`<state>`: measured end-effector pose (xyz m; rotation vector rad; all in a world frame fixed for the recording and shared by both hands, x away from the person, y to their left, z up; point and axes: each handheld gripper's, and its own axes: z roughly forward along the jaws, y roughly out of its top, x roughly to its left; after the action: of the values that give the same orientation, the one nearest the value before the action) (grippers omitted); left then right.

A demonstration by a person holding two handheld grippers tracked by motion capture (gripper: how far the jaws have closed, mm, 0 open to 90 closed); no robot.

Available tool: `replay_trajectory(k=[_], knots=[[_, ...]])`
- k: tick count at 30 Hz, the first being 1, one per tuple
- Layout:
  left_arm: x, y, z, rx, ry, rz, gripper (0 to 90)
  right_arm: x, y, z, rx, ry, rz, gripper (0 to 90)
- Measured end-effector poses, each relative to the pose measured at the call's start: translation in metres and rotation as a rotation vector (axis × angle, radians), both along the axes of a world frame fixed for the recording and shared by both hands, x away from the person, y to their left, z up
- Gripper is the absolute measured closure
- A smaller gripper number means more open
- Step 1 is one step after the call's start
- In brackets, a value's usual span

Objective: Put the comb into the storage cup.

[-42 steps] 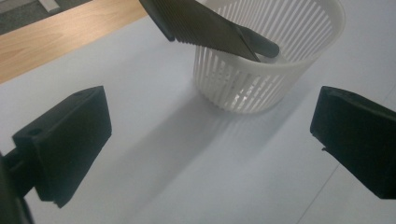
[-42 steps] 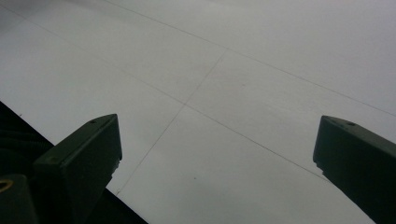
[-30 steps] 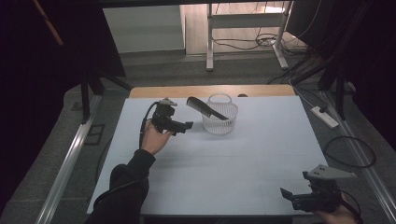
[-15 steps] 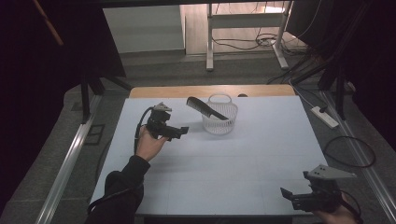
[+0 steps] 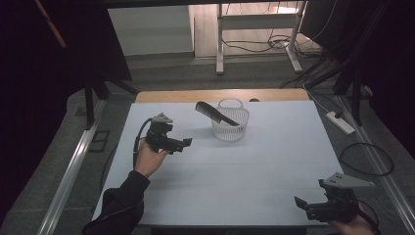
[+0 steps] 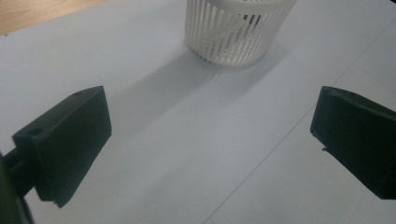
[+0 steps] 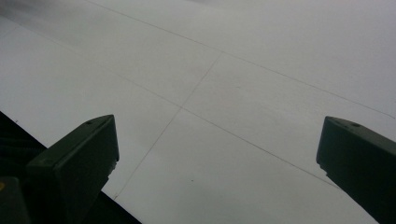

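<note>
While your left gripper (image 5: 185, 143) is hovering with fingers apart just beside the white basket (image 5: 230, 125), where the black comb (image 5: 217, 113) is leaning out over the rim, keep clear of both. Your right gripper (image 5: 299, 201), also spread, is idling at the tabletop (image 5: 254, 166) edge.

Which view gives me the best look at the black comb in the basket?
The high view: the comb shows whole, leaning in the white basket with its handle sticking out over the rim toward the left. The left gripper view catches just dark bits of it through the basket's slats. The right gripper view looks at bare table.
</note>
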<state>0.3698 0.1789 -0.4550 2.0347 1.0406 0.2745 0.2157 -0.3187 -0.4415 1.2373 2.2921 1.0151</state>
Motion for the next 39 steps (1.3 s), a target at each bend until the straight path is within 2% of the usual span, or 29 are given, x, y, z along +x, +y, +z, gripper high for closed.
replay_trajectory(k=[8, 14, 19, 39], knots=[[-0.015, 0.006, 0.002, -0.019, -0.012, 0.002, 0.0, -0.001, 0.001, 0.000, -0.003, -0.006, -0.001, 0.0], [-0.028, 0.010, 0.001, -0.005, -0.021, 0.001, 0.0, -0.001, 0.000, 0.001, 0.000, -0.012, -0.002, 0.0], [-0.040, 0.016, 0.002, -0.021, -0.027, 0.003, 0.0, -0.001, 0.000, 0.001, 0.000, -0.014, -0.003, 0.0], [-0.083, 0.037, 0.003, -0.031, -0.048, 0.046, 0.0, -0.001, 0.001, 0.000, -0.006, -0.010, 0.001, 0.0]])
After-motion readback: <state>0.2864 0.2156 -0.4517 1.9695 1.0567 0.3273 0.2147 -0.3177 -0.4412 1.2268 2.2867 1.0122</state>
